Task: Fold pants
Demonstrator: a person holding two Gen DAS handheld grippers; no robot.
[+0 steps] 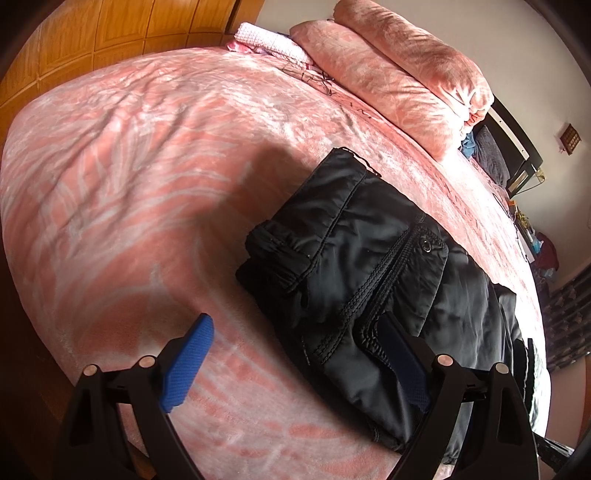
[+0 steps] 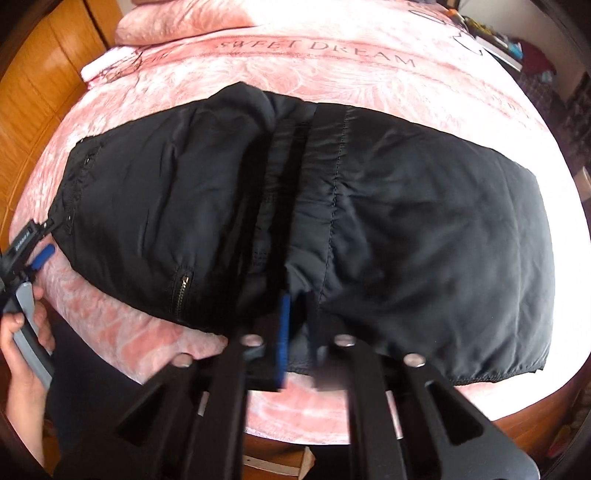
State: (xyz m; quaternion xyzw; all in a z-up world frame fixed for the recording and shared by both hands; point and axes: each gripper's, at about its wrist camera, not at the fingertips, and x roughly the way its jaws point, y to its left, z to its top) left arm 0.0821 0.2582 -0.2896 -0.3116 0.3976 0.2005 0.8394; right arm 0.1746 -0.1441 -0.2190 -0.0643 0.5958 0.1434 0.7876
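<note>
Pants [image 2: 295,221], black and partly folded, lie across a pink fleece bedspread [image 1: 129,166] printed "SWEET DREAM". Folded pink blankets [image 1: 399,74] sit at the bed's far end, beside a wooden wardrobe [image 1: 92,33] and a pale wall. The left gripper [image 1: 295,354] stands spread wide, one finger on the pants' pocket corner, grasping nothing. The right gripper [image 2: 295,332] is clenched on the pants' near edge.

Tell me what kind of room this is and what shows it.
Most likely a bedroom. The black pants lie on a bed spread with a pink blanket printed "SWEET DREAM"; folded pink bedding is stacked at the far end, and wooden panelled doors, perhaps a wardrobe, stand beside the bed.
</note>
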